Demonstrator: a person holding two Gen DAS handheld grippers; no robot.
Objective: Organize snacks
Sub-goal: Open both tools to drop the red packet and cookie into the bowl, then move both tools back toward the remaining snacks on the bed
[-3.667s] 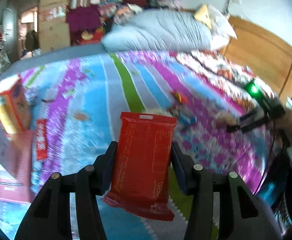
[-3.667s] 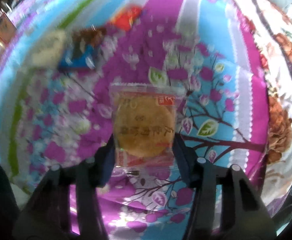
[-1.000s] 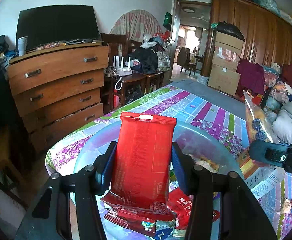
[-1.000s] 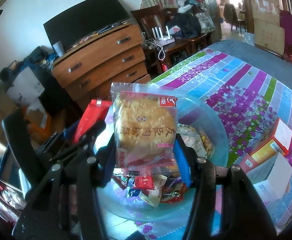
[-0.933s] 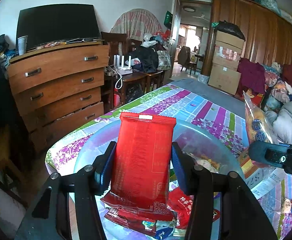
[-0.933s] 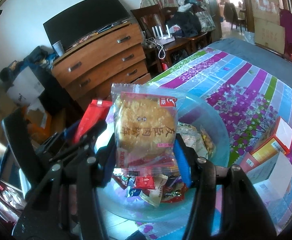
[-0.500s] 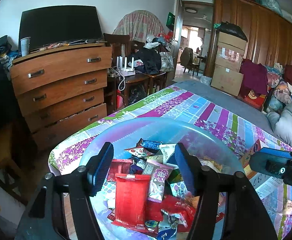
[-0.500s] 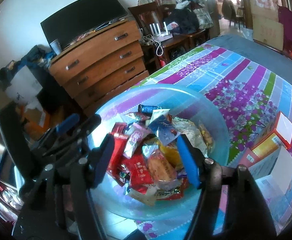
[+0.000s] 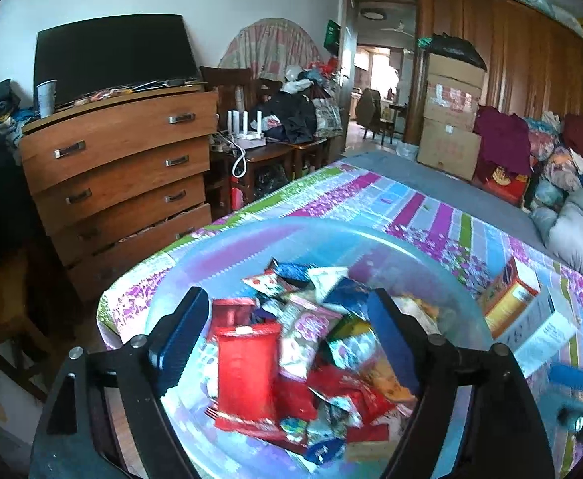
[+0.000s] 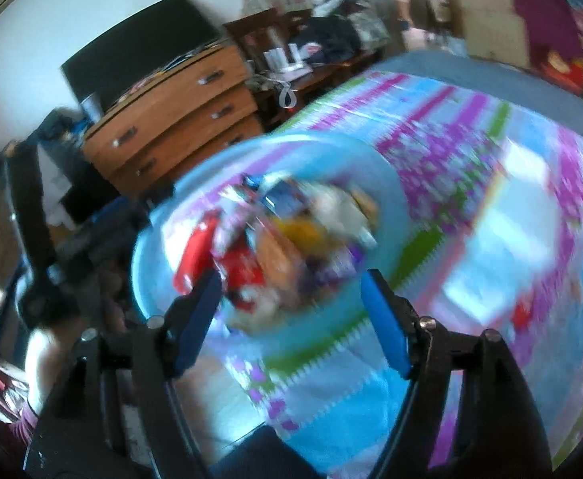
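Note:
A clear blue plastic bowl (image 9: pixel 251 239) sits at the corner of the bed and holds several snack packets. The red packet (image 9: pixel 245 375) lies flat among them, just beyond my left gripper (image 9: pixel 287 319), which is open and empty above the bowl. My right gripper (image 10: pixel 291 283) is open and empty too, over the bowl's near edge. The bowl (image 10: pixel 147 247) and its snacks look blurred in the right wrist view. The round biscuit packet cannot be picked out in the pile.
An orange snack box (image 9: pixel 507 299) and a white box (image 9: pixel 543 327) lie on the striped bedspread (image 9: pixel 423 207) right of the bowl. A wooden chest of drawers (image 9: pixel 119 167) stands beyond the bed's corner. The right gripper's tip (image 9: pixel 575 375) shows at the left view's right edge.
Both grippers opened and dropped their packets into the bowl: red packet from the left, biscuit packet from the right. The right gripper is now swinging away to the right, blurring its view.

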